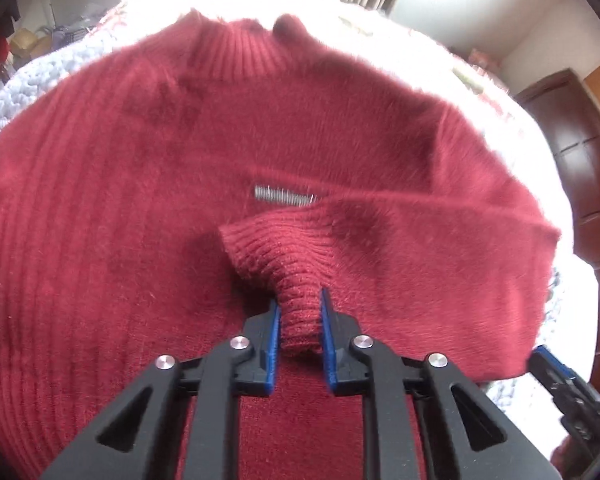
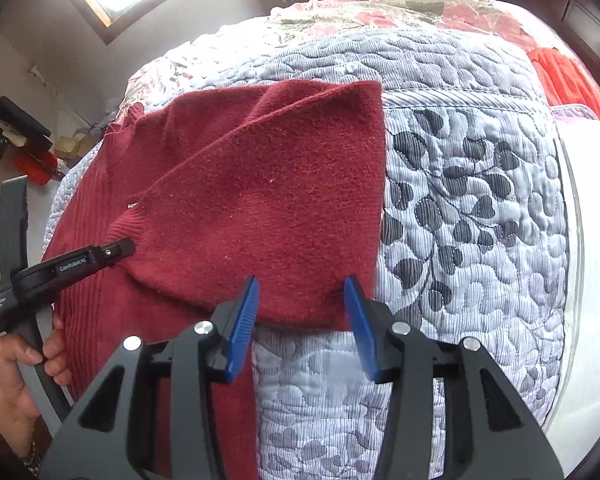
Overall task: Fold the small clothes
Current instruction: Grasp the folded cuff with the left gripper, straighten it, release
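Now the left gripper (image 1: 299, 312) is pinching the ribbed cuff (image 1: 276, 252) of the dark red fuzzy knit sweater (image 1: 148, 152) lying on the grey-blue quilted bedspread (image 2: 472, 200), sleeve trailing rightward across the body; the right gripper (image 2: 302, 312) is hovering wide apart over the folded right edge, holding nothing.

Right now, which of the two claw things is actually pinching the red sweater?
The left gripper: its blue fingers squeeze the ribbed cuff of the sweater. The right gripper stands open, nothing clamped between its fingers, at the folded edge.
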Tool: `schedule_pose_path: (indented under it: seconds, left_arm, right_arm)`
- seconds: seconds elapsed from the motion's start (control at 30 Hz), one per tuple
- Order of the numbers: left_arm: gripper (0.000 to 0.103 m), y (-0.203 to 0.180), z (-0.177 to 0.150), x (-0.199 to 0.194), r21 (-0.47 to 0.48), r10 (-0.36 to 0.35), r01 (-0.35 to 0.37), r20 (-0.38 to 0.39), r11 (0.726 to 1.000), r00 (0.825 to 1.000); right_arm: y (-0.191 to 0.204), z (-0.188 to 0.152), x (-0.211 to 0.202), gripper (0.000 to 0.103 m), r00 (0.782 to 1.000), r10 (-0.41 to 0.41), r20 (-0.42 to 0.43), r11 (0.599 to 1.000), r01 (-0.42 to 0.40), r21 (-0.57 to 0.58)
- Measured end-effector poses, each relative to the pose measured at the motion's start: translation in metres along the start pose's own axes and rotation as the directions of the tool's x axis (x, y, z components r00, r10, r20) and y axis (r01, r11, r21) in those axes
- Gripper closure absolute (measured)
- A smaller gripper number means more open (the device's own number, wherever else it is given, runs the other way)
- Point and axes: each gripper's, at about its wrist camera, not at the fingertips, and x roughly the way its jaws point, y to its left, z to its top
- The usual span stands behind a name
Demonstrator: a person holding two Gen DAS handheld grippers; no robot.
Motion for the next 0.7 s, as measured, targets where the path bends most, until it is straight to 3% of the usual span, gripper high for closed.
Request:
schedule_pose_path:
  seconds: [0.13, 0.27, 0.33, 0.43, 0.5, 0.63, 0.67, 0.7]
  left_arm:
    - [0.087, 0.011, 0.010, -0.048, 0.021, -0.033, 0.030, 0.152, 0.999, 0.988]
    - [0.087, 0.046, 0.030, -0.080, 0.001, 0.034, -0.035, 0.247, 0.999, 0.969]
    - [0.087, 0.068, 0.036, -0.086, -0.007, 0.103, -0.106, 0.277, 0.994, 0.955]
    - [0.086, 0.098, 0.043, -0.081, -0.024, 0.160, -0.159, 0.256, 0.987, 0.953]
    - [0.084, 0.120, 0.038, -0.062, -0.040, 0.174, -0.169, 0.196, 0.985, 0.965]
    - [0.077, 0.132, 0.021, -0.033, -0.039, 0.195, -0.192, 0.137, 0.981, 0.971]
    - [0.072, 0.133, 0.019, -0.028, -0.035, 0.206, -0.204, 0.130, 0.978, 0.970]
    - [0.069, 0.136, 0.019, -0.028, -0.033, 0.220, -0.218, 0.128, 0.975, 0.967]
  right_arm:
    - [0.001, 0.003, -0.009, 0.058, 0.999, 0.033, 0.026, 0.999, -0.033, 0.004]
    - [0.005, 0.012, -0.012, 0.058, 0.997, 0.066, 0.032, 0.998, -0.067, 0.014]
    - [0.009, 0.016, -0.008, 0.056, 0.996, 0.086, 0.023, 0.996, -0.087, 0.021]
    - [0.021, 0.024, 0.004, 0.049, 0.994, 0.108, 0.007, 0.994, -0.108, 0.027]
    - [0.027, 0.029, 0.019, 0.045, 0.991, 0.128, -0.025, 0.991, -0.127, 0.051]
    - [0.038, 0.036, 0.045, 0.044, 0.985, 0.160, -0.070, 0.984, -0.153, 0.093]
    - [0.042, 0.038, 0.052, 0.045, 0.986, 0.147, -0.084, 0.986, -0.139, 0.087]
    - [0.046, 0.040, 0.057, 0.058, 0.988, 0.115, -0.105, 0.991, -0.107, 0.076]
